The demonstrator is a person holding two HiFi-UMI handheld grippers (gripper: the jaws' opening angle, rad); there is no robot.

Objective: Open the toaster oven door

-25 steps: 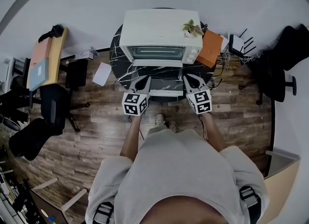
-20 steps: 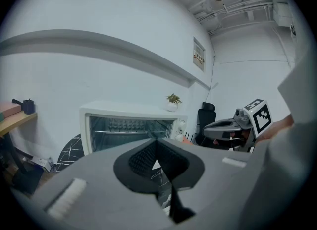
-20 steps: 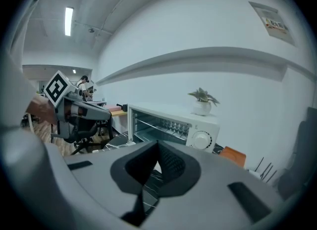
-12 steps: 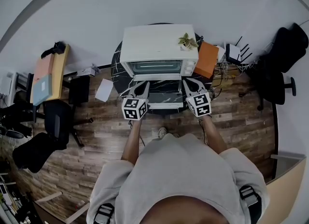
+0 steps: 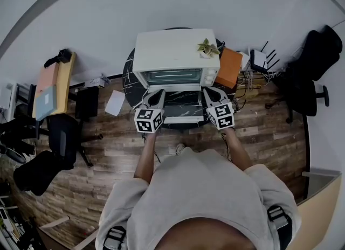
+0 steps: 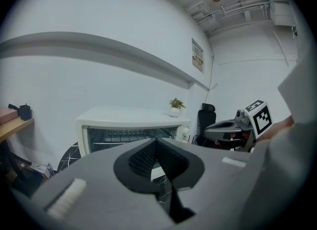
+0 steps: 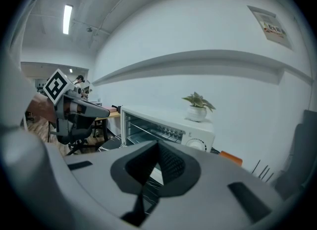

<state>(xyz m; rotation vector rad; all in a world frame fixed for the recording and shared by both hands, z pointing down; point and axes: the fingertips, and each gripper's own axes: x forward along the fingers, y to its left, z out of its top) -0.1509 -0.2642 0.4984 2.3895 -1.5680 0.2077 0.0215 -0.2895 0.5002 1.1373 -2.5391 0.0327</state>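
A white toaster oven stands on a round black marble table. Its door lies folded down flat, the white handle toward me. The wire rack shows inside the cavity. My left gripper is shut and empty at the door's left side. My right gripper is shut and empty at its right side. In the left gripper view the shut gripper points at the oven front. In the right gripper view the shut gripper points at the control-knob end.
A small potted plant sits on the oven's right top. An orange box and a router with cables lie to the right. Black office chairs, a side desk and a paper sheet stand around on the wood floor.
Both grippers have closed in on the oven front and now flank the lowered door; the head view has shifted so the oven sits lower in frame.
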